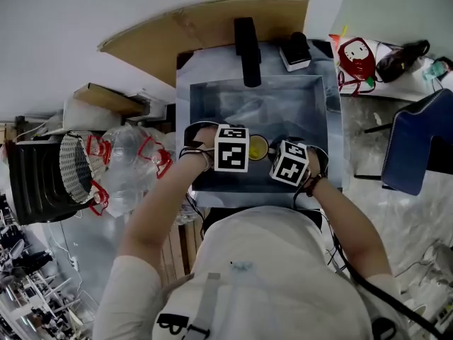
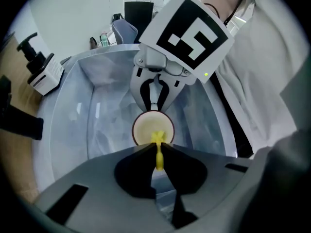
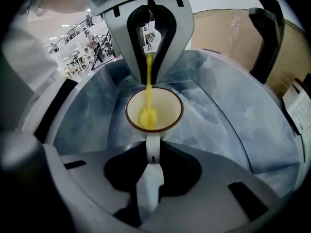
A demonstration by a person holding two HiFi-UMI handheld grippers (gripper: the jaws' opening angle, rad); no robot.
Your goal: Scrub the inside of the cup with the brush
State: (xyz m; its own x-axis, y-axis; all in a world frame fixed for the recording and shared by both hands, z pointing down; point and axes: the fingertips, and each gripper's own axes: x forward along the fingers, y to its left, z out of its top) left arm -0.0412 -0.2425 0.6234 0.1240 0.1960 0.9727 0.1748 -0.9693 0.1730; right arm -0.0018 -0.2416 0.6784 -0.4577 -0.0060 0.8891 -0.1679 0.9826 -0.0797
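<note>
Far left, outside the sink: a dark appliance with a round mesh front (image 1: 67, 172). Just beside it is a clear plastic bundle with red trim (image 1: 131, 168). Both are well apart from the work.

Centre: grey sink (image 1: 205, 94). A black faucet (image 1: 247, 52) stands at its back rim, with a soap dispenser (image 1: 296, 50) just right of it. A cardboard sheet (image 1: 205, 23) lies behind.

Left gripper (image 2: 157, 148): it points steeply down into the sink. The jaws are drawn almost together, clamped on the thin yellow handle of the brush (image 2: 158, 141). The handle runs straight out past the jaw tips. The brush head sits inside the cup (image 3: 167, 110), low against the inner wall; in the right gripper view it lies at the lower left of the interior.

The cup is cream inside with a dark brown rim and a white handle. It is held over the sink basin, mouth up, between the two grippers. It is just beyond the left gripper's tips and directly ahead of the right's.

Right gripper (image 3: 151, 152): narrow gap, jaws pressed on the cup's handle from either side. The bowl of the cup sits just past the tips. The two marker cubes flank the cup in the head view.

Far right: a blue chair (image 1: 414, 144), well apart from the sink.
</note>
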